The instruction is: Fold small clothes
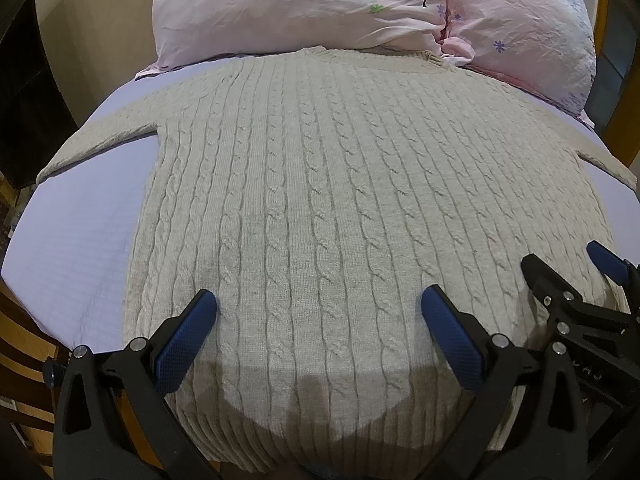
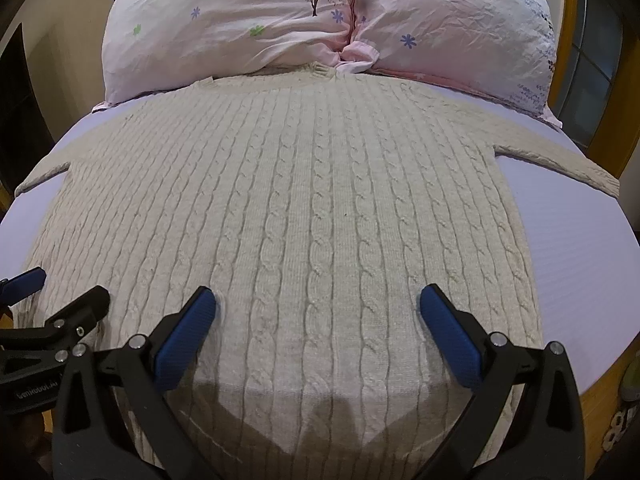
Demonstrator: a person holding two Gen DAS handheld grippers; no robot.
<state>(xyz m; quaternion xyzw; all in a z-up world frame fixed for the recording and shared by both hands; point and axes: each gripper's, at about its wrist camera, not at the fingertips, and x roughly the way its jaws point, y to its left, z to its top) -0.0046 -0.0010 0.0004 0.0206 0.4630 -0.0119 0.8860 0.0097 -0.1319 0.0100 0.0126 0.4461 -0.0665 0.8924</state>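
Note:
A cream cable-knit sweater (image 1: 320, 184) lies flat and face up on a lavender bed sheet (image 1: 72, 248), collar toward the pillows, sleeves spread to both sides. It also fills the right wrist view (image 2: 304, 208). My left gripper (image 1: 318, 304) is open and empty, hovering above the sweater's lower left part. My right gripper (image 2: 318, 304) is open and empty above the lower right part. The right gripper also shows at the right edge of the left wrist view (image 1: 568, 264), and the left gripper at the left edge of the right wrist view (image 2: 60, 284).
Two pink floral pillows (image 1: 304, 8) (image 2: 460, 28) lie against the collar at the head of the bed. A wooden bed frame (image 2: 600, 404) edges the mattress at the lower right. A window (image 2: 592, 64) is at the right.

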